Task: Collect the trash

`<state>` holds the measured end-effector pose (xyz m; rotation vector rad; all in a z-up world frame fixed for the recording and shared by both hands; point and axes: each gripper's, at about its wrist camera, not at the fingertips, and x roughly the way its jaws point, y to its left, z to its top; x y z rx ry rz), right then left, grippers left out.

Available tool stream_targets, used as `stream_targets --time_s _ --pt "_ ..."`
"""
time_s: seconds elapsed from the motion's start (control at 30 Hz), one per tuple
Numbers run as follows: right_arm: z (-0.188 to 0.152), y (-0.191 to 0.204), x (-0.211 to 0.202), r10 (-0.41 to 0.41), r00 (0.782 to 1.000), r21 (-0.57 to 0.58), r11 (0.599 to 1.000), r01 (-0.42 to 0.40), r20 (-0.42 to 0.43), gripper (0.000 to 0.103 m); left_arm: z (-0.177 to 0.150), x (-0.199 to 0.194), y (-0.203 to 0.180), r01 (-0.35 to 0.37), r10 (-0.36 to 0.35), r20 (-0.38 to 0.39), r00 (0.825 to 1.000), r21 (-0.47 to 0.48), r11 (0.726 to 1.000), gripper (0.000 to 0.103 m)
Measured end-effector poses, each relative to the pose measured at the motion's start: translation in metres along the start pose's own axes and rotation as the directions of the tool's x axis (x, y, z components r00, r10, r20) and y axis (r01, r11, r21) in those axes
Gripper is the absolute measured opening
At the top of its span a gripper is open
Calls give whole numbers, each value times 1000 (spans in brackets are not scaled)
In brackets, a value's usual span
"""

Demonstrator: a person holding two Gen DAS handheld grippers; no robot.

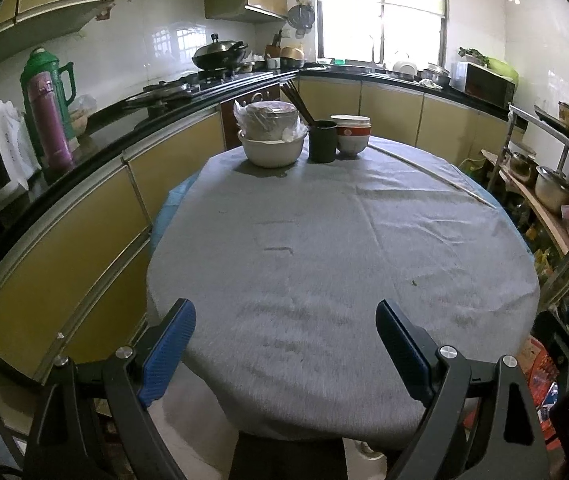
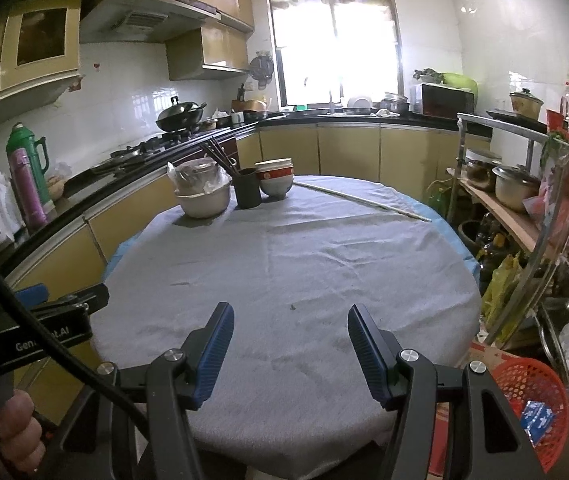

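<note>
A tiny dark crumb (image 2: 292,307) is seen on the grey cloth of the tabletop (image 2: 324,264), just ahead of the right gripper (image 2: 289,354). It is likely the trash to be picked up. The red basket (image 2: 532,392) is kept on the floor at the right, probably to catch trash. Both the right gripper and the left gripper (image 1: 285,354) are held with fingers apart and nothing between them.

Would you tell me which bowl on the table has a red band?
The stacked bowl right of the dark chopstick cup; the left bowl is plain white.
</note>
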<state>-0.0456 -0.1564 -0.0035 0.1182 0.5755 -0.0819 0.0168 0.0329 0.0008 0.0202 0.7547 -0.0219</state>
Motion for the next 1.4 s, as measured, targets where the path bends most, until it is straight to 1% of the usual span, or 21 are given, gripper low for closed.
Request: stream_targets --time_s 0.23,0.53,0.73,0.9,1.23,1.3,1.4 --pt "8 6 6 -28 1000 3 1000 28 4 63 7 11 8 9 -9 -10 1000 -2 1000 92" --pt "9 20 16 -30 999 8 1000 31 -14 63 9 14 20 -34 34 15 999 26 999 92" --pt "4 25 20 -32 999 6 999 33 -35 63 5 20 25 -25 26 -10 1000 29 999 92" --pt "3 25 23 -36 998 11 999 36 -47 63 5 23 25 -22 23 -17 1000 35 999 92" --pt "10 19 53 -45 995 25 999 48 -88 63 14 51 21 -32 34 -53 998 40 999 92" --pt "12 15 63 -47 994 26 998 50 -96 63 17 59 20 -26 28 -61 998 38 999 92" --pt "17 -1 85 -48 993 53 997 54 -106 63 24 80 17 7 -5 -97 995 21 1000 92"
